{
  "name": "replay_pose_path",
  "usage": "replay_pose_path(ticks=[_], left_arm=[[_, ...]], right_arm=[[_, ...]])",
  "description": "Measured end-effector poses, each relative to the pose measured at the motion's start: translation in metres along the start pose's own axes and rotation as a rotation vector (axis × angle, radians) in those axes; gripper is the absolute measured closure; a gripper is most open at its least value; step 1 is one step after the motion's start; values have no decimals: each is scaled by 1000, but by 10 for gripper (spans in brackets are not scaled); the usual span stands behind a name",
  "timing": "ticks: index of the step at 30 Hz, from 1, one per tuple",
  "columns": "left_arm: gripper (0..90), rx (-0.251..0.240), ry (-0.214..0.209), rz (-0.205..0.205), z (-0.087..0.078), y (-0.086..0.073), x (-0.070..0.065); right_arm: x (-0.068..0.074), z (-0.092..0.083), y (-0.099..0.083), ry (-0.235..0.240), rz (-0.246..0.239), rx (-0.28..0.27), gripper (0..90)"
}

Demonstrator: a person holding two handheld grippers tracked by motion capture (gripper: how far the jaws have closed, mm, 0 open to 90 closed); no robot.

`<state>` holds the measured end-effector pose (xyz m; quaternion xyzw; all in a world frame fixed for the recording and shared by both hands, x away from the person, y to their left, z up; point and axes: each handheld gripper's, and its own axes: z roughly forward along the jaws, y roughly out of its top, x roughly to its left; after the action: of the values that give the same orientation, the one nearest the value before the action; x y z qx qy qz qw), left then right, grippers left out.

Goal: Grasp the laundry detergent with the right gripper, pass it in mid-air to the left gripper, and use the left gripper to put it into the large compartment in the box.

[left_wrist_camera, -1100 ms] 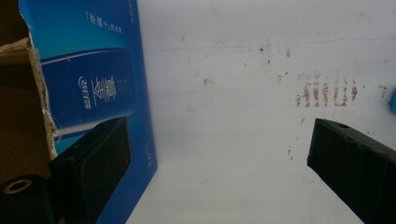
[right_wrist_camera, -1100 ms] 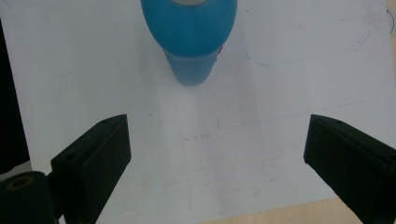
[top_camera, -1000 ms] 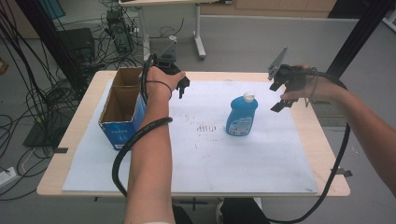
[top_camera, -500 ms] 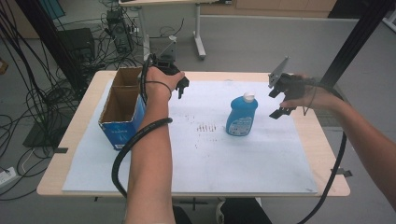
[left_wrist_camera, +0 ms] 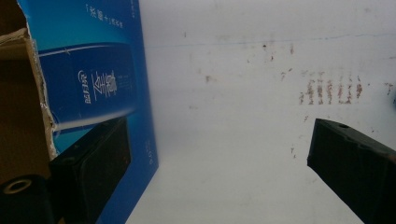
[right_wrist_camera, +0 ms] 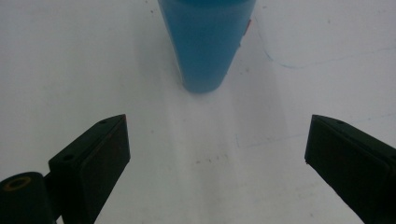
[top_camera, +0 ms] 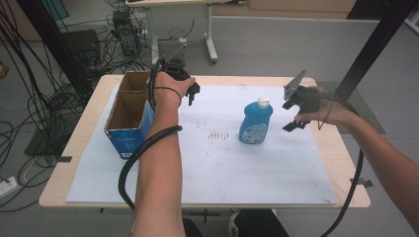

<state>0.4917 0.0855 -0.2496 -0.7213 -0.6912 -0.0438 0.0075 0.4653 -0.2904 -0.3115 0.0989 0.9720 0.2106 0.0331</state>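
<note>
Reaching for the blue bottle, with the box waiting to the left.

On the table's white sheet the open cardboard box stands at the left edge, the left gripper hovering just beside it with jaws wide and empty. The blue bottle stands upright mid-sheet; the right gripper, jaws spread wide and holding nothing, is near its right side, lined up on it. Next, I judge, it must advance until the jaws straddle the bottle's body, then close.

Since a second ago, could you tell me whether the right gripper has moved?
Yes. The right gripper has drifted closer to the standing blue bottle, narrowing the gap; jaws open, not touching.
</note>
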Motion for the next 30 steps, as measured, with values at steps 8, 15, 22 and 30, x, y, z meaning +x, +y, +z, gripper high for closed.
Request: replay_pose_path(ticks=[8, 15, 22, 30], left_arm=[[67, 6, 1, -3, 3, -1, 1], [66, 4, -5, 2, 3, 0, 1], [66, 7, -5, 2, 5, 0, 3], [66, 7, -9, 5, 7, 1, 2]], right_arm=[[6, 17, -10, -9, 12, -74, 43], [8, 24, -4, -15, 9, -123, 42], [9, 32, -1, -6, 15, -167, 43], [8, 40, 2, -4, 22, -240, 41]])
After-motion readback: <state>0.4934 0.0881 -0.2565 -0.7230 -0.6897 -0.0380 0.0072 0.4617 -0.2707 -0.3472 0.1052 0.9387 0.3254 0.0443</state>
